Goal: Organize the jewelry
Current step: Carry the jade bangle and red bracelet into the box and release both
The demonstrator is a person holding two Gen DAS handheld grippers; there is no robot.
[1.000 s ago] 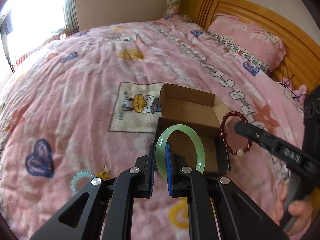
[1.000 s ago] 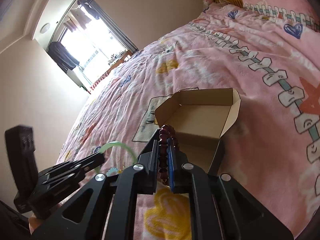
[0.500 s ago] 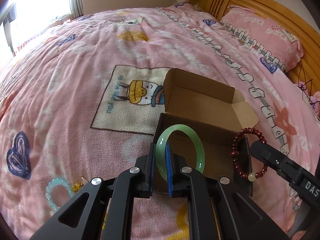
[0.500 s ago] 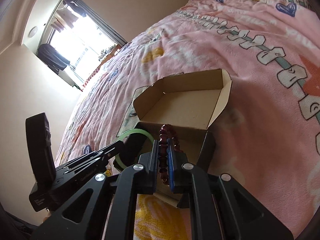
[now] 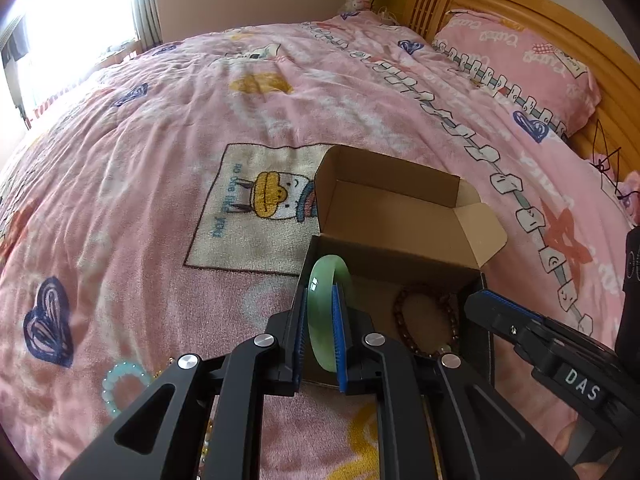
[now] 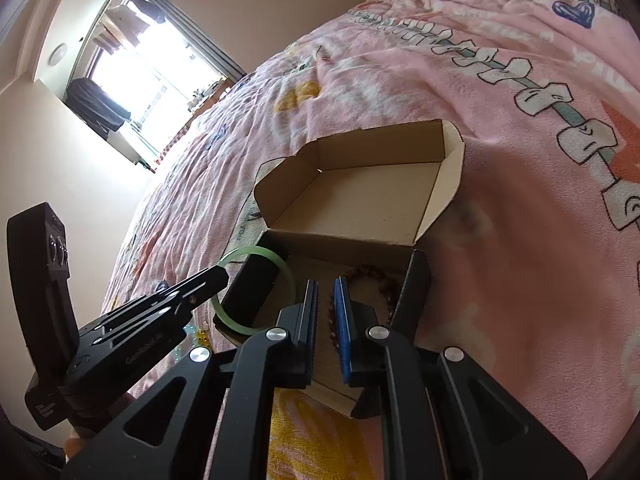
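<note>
An open cardboard box lies on the pink bed. My left gripper is shut on a green jade bangle, held upright over the box's near left edge; the bangle also shows in the right wrist view. A dark red bead bracelet lies loose on the box floor, also seen in the right wrist view. My right gripper is open and empty just above the box, with the bracelet beyond its fingers.
A pale blue bead bracelet and some yellow beads lie on the blanket left of my left gripper. A pink pillow and a wooden headboard stand at the far right. A bright window is at the far left.
My right gripper opened and let go of the red bead bracelet, which now lies in the box. My left gripper moved closer to the box with the bangle turned edge-on.
</note>
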